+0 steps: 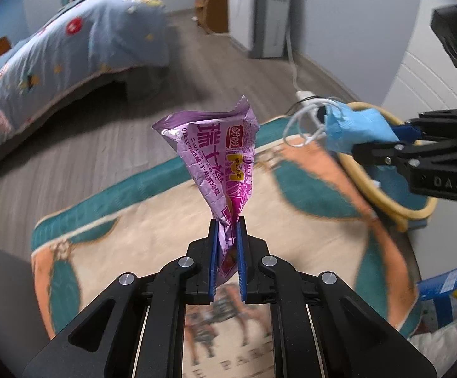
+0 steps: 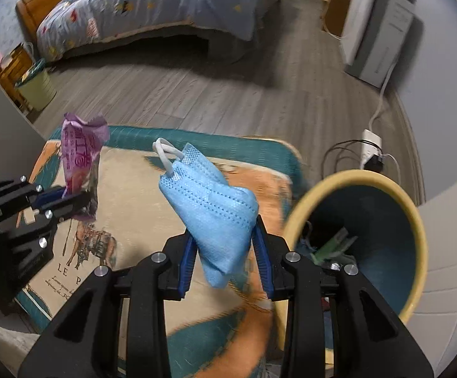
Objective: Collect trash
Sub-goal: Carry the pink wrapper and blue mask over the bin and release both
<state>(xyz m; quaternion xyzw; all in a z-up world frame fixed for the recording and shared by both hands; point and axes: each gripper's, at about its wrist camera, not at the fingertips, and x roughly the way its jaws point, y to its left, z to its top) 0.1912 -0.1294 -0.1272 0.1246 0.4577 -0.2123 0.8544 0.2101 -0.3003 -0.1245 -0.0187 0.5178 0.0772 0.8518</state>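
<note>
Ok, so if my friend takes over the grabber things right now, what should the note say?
Left gripper: shut on the purple snack wrapper, held up above the rug.
Right gripper: shut on the folded blue face mask, also in the air.
Bin: the yellow-rimmed trash bin stands just to the right of the mask. It already has some trash at the bottom.
Done: both pieces are picked up off the floor.
Left: carry the mask, then the wrapper, over the bin's mouth and let go. Neither is over it yet.
</note>
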